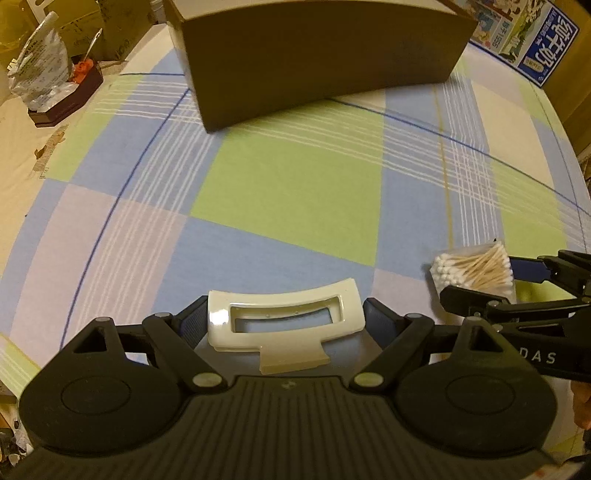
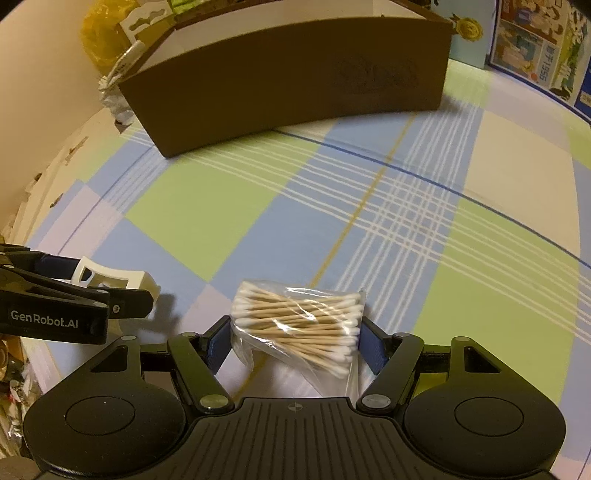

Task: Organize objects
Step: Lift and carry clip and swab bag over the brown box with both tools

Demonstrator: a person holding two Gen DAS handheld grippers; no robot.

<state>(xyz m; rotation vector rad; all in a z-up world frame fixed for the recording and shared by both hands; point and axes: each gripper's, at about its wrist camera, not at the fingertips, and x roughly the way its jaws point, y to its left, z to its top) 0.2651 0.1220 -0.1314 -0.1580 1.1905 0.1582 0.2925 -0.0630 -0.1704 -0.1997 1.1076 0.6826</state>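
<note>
My left gripper (image 1: 286, 317) is shut on a cream plastic clip (image 1: 284, 328) with a rectangular window, held crosswise between the blue pads low over the checked cloth. The right gripper (image 2: 295, 339) is shut on a clear bag of cotton swabs (image 2: 295, 321) with wooden sticks. In the left wrist view the swab bag (image 1: 476, 269) and right gripper (image 1: 491, 284) sit at the right edge. The right wrist view has the clip (image 2: 114, 277) and left gripper (image 2: 103, 284) at the left edge. A brown cardboard box (image 1: 321, 62) (image 2: 288, 85) stands ahead, open on top.
A green, blue and lilac checked cloth (image 1: 288, 184) covers the table. A dark tray with a foil packet (image 1: 66, 92) sits far left. A blue printed carton (image 1: 535, 48) stands at the back right. A yellow bag (image 2: 103, 29) lies behind the box's left end.
</note>
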